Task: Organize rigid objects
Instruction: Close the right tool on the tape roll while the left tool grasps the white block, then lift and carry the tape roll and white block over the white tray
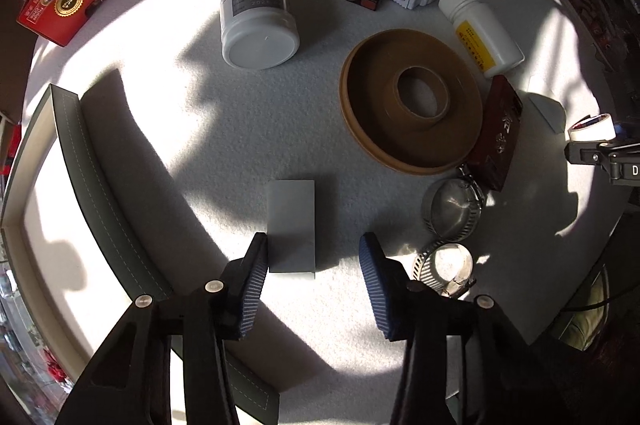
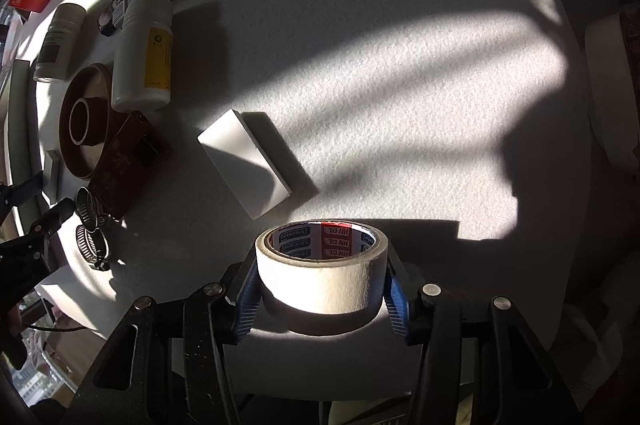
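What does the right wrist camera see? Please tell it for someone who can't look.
The right gripper clamps a roll of cream masking tape above a white table striped with sun and shadow. Ahead lies a white rectangular block; at left sit a white bottle with a yellow label and a brown ring.

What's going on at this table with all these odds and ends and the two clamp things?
A person is sorting small items on a white table, with a hand-held gripper in each hand. The right gripper is clamped on a roll of tape. The left gripper hangs over a small white block, jaws apart, not gripping it. A white jar, a brown ring and hose clamps lie nearby.
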{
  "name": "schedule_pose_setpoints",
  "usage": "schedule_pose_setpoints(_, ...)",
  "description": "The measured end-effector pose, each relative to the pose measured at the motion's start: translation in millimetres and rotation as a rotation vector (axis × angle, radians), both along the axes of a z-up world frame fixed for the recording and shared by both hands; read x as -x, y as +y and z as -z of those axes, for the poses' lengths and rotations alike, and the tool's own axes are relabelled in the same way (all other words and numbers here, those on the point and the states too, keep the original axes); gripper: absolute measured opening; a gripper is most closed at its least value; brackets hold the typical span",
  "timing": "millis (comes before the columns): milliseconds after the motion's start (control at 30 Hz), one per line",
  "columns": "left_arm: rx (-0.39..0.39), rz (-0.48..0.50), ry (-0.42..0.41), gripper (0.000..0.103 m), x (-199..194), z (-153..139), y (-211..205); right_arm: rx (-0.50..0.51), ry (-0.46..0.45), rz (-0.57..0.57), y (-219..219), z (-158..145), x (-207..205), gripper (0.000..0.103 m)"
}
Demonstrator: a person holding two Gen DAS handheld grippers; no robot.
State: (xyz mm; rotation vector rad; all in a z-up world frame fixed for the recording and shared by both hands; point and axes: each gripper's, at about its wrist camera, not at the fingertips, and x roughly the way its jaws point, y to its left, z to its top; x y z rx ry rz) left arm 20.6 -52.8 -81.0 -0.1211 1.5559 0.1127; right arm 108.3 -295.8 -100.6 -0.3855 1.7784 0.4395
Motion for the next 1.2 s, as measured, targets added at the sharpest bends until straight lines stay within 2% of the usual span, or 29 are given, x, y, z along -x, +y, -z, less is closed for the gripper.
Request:
schedule_pose_setpoints(33, 0.007, -0.009, 0.008, 0.026, 0.3, -1.2, 0.4, 0.001, -0.006, 0.001, 0.0, -1.0, 0.3, 0.054)
schedule_pose_setpoints(167, 0.057, -0.058, 0.013, 0.026, 8.2, -8.0, 7.0, -0.011, -0.017, 0.006, 3.3, -8.9, 6.4, 0.054)
schedule_pose_setpoints(433, 0.176, -0.153, -0.053, 0.026, 32.1, -41.5, 13.9, -0.091, -0.039, 0.052, 0.9, -39.4, 19.9, 0.054)
schedule_pose_setpoints(567, 0.182, -0.141, -0.068, 0.026, 37.6, -56.6, 8.7, -0.129, -0.036, 0.089, -2.5, -53.7, 28.3, 0.054)
schedule_pose_setpoints(600, 0.187, -0.137, -0.072, 0.026, 40.4, -60.5, 1.9, -0.132, -0.030, 0.100, -12.1, -72.1, 26.3, 0.054)
schedule_pose_setpoints(667, 0.197, -0.128, -0.090, 0.026, 47.3, -70.2, -12.5, -0.141, -0.031, 0.114, -12.0, -78.3, 29.7, 0.054)
schedule_pose_setpoints(767, 0.209, -0.115, -0.107, 0.026, 43.7, -71.6, -11.8, -0.153, -0.037, 0.116, -4.9, -86.9, 32.2, 0.054)
schedule_pose_setpoints(933, 0.186, -0.108, -0.149, 0.026, 45.3, -84.0, -12.4, -0.168, -0.076, 0.043, 29.0, -88.6, 34.4, 0.054)
schedule_pose_setpoints(1200, 0.123, -0.222, -0.219, 0.026, 73.5, -110.6, 31.3, -0.216, -0.132, -0.129, 103.9, -114.6, 31.0, 0.054)
